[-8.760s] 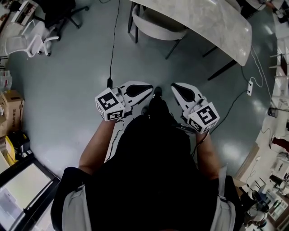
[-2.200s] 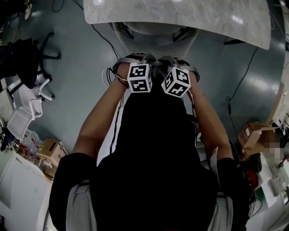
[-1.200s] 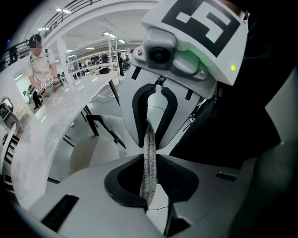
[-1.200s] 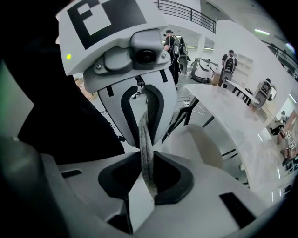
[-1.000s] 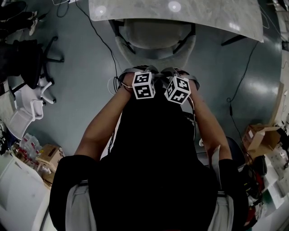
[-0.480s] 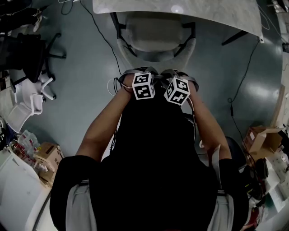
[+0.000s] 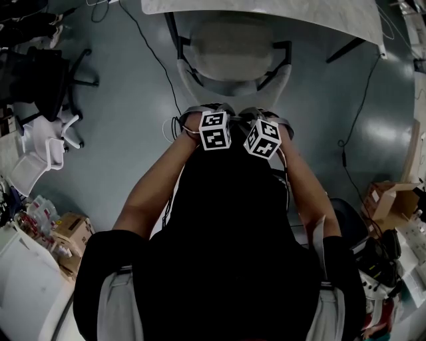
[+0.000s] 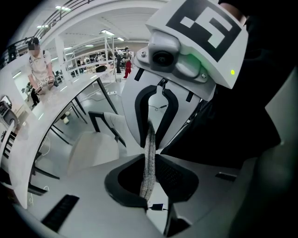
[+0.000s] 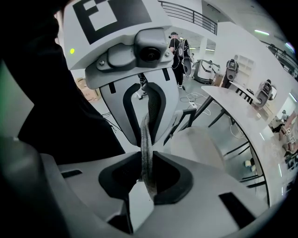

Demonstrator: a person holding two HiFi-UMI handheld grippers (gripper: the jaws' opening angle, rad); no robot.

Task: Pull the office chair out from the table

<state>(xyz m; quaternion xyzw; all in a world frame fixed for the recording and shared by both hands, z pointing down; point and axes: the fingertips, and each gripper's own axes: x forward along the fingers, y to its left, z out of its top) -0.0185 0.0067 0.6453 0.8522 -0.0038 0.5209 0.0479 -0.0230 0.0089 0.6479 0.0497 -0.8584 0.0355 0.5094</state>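
Observation:
The pale grey office chair (image 7: 233,50) stands in front of the marble table (image 7: 266,10), its seat mostly out from under the tabletop. Both grippers hold the top edge of its curved backrest (image 7: 233,88), side by side. My left gripper (image 7: 210,108) is shut on the grey fabric edge (image 8: 149,160), which runs upright between its pads. My right gripper (image 7: 257,110) grips the same edge (image 9: 145,155), and its jaws are closing tighter on it. The seat (image 8: 93,146) (image 9: 200,142) shows beyond each pair of jaws. In the head view the marker cubes and my arms hide the fingertips.
A black office chair (image 7: 46,73) and a white chair (image 7: 40,150) stand at the left. Cardboard boxes (image 7: 70,230) lie lower left, another box (image 7: 393,200) at the right. Cables (image 7: 353,153) run over the grey floor. A person (image 8: 39,65) stands beyond the table.
The chair has slid farther out from under the table toward me, both grippers coming back with it. More of the seat shows now.

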